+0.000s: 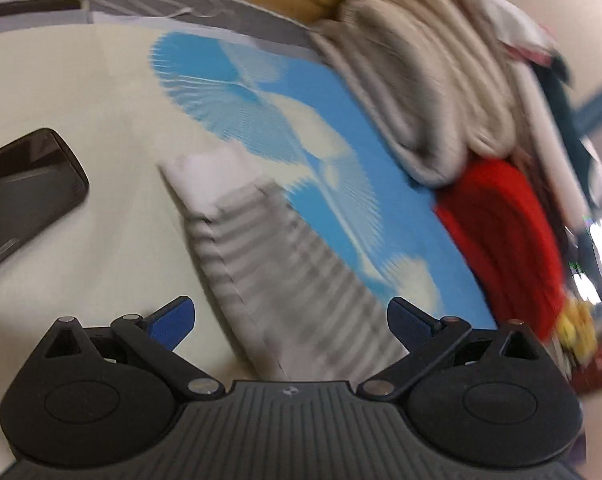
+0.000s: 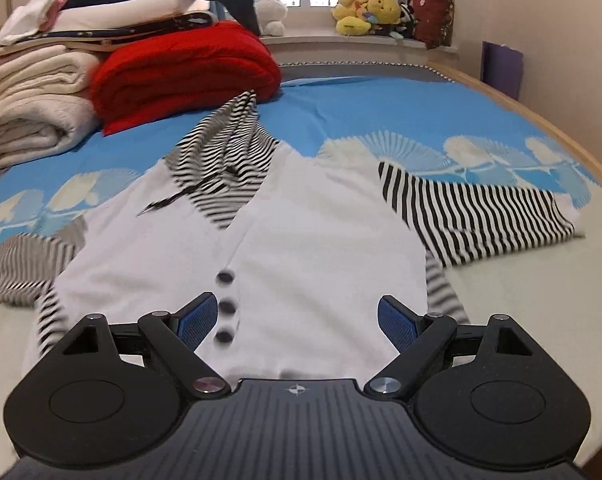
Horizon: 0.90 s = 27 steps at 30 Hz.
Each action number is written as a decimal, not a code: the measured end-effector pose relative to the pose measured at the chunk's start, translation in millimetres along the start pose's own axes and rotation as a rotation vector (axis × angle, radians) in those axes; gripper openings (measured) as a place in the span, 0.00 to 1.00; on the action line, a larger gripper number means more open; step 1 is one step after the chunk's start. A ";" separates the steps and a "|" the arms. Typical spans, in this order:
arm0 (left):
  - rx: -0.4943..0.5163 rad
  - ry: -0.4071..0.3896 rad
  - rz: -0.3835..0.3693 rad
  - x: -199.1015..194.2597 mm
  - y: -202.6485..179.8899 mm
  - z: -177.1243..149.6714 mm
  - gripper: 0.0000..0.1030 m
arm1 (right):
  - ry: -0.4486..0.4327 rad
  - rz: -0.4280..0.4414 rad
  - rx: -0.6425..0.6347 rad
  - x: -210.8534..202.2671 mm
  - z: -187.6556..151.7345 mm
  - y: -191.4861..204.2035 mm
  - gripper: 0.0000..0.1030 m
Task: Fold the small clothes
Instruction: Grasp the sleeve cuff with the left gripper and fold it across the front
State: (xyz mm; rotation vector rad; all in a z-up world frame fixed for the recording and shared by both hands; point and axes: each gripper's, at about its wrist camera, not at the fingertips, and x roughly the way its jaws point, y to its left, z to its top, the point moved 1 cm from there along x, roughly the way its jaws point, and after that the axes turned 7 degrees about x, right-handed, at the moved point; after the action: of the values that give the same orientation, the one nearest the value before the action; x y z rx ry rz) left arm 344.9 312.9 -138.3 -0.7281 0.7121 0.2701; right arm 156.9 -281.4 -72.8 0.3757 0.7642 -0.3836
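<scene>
White cotton with striped sleeves, the shirt lies flat mid-bed, sleeves pointing at the bed's side edges. Your left claw gapes wide over its left sleeve; your right claw, wide and empty, hovers above its hem.

Small white vest-front top with black-white striped sleeves, face up, flat mid-bed, three dark buttons closed, sleeves spread sideways, striped collar rumpled.
</scene>
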 end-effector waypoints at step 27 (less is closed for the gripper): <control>0.262 -0.180 -0.203 -74.5 -208.2 -24.0 0.00 | -0.013 -0.016 0.229 56.4 34.6 -77.5 0.85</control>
State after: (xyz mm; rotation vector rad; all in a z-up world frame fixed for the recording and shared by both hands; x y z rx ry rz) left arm 373.6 146.4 6.3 -0.5135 0.4863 0.0534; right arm 178.6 -375.6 -105.2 0.5813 0.7130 -0.4900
